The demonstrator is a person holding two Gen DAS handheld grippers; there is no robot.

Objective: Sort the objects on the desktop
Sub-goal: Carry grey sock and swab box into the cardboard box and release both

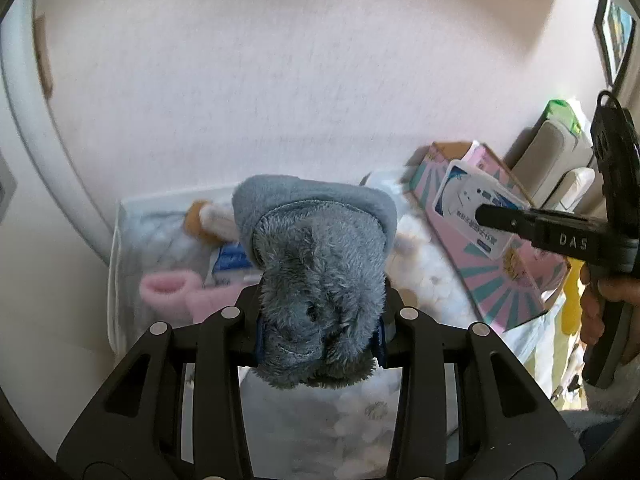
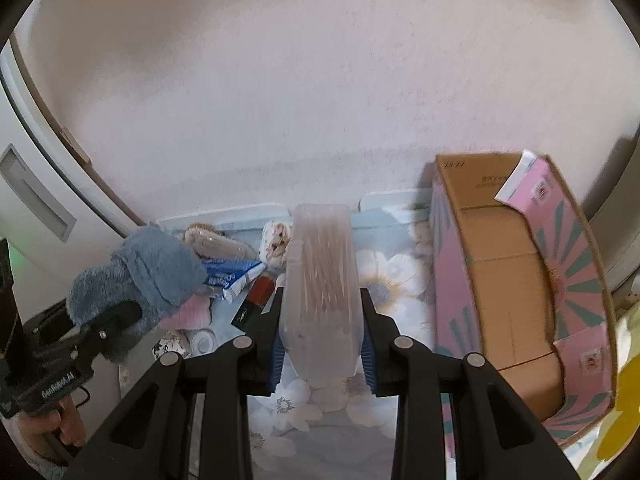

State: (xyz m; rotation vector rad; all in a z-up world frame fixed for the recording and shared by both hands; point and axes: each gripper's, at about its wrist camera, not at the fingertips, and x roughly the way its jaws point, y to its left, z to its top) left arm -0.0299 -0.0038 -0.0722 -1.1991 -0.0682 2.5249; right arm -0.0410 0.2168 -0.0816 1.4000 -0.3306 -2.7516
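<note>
My left gripper (image 1: pixel 320 332) is shut on a fluffy blue-grey slipper (image 1: pixel 320 272) and holds it above the flowered tablecloth; the slipper also shows at the left of the right wrist view (image 2: pixel 140 280). My right gripper (image 2: pixel 322 354) is shut on a clear plastic box of cotton swabs (image 2: pixel 322 276), held left of the open pink cardboard box (image 2: pixel 516 280). In the left wrist view the right gripper (image 1: pixel 492 216) holds that clear box (image 1: pixel 476 208) over the pink box (image 1: pixel 508 280).
A pile lies on the cloth at the back left: a pink fluffy slipper (image 1: pixel 168 288), a blue and white packet (image 2: pixel 232 276), a brown-capped bottle (image 1: pixel 208 220), a small dark red box (image 2: pixel 260 292) and tape rolls (image 2: pixel 200 340). A pale wall stands behind.
</note>
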